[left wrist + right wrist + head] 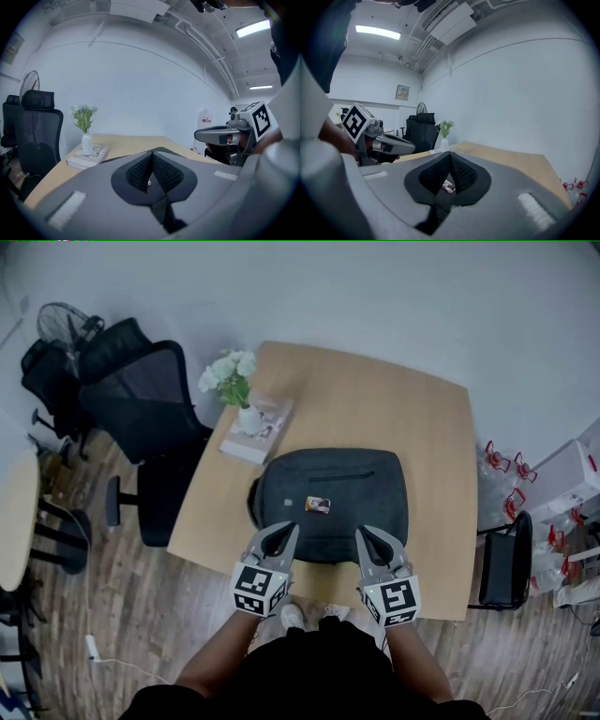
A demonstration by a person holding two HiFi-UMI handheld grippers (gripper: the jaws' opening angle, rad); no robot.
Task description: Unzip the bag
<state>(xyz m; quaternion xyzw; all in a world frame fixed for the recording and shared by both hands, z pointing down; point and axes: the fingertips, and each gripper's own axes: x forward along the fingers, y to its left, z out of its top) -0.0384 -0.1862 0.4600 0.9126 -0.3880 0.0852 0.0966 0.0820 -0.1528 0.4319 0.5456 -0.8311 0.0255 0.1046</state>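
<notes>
Overhead, a dark grey bag lies flat on the near half of a pale wooden counter, a little right of the middle, with a small patch on its top face. No opening shows anywhere on the bag, and what it holds cannot be seen.

A person standing at the near edge holds the left hand-held gripper and the right hand-held gripper side by side, their tips over the bag's near edge, one on each side of the patch. The left gripper view shows that tool's two jaws pressed together at the tips with nothing caught between them. The right gripper view shows the same: jaws closed and empty, with only the patch glimpsed through the small gap behind the tips. Both tools point roughly level across the counter toward the far wall.

At the far left corner of the counter, a white vase stands on a book and holds a bunch of white flowers. A black office chair sits just left of the counter on the wooden floor, and a fan stands farther left behind it.
</notes>
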